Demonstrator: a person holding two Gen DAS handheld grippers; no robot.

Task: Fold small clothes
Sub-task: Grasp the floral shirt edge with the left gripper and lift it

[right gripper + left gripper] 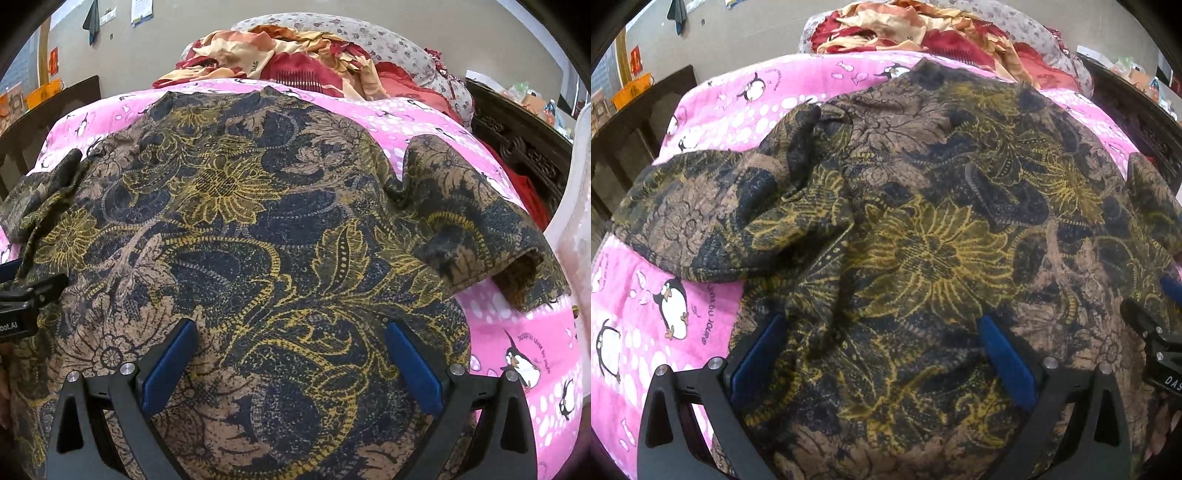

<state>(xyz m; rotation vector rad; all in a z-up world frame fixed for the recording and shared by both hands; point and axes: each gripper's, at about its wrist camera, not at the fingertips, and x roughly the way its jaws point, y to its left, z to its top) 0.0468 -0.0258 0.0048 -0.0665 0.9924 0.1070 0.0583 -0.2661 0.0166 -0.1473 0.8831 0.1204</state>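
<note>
A small brown, navy and yellow floral shirt (923, 229) lies spread on a pink penguin-print blanket (646, 314). Its left sleeve (713, 218) is rumpled and folded inward. In the right wrist view the shirt (240, 240) fills the middle, its right sleeve (480, 229) lying out on the blanket (517, 332). My left gripper (882, 350) is open just above the shirt's lower part. My right gripper (291, 354) is open above the shirt's lower right part. Each gripper shows at the edge of the other's view: the right one (1156, 332), the left one (22, 295).
A heap of red and cream clothes (923, 29) and a grey flowered pillow (369, 48) lie at the far end of the bed. Dark carved wooden bed frames stand on the left (635, 122) and right (524, 147). A white object (576, 221) stands at the right edge.
</note>
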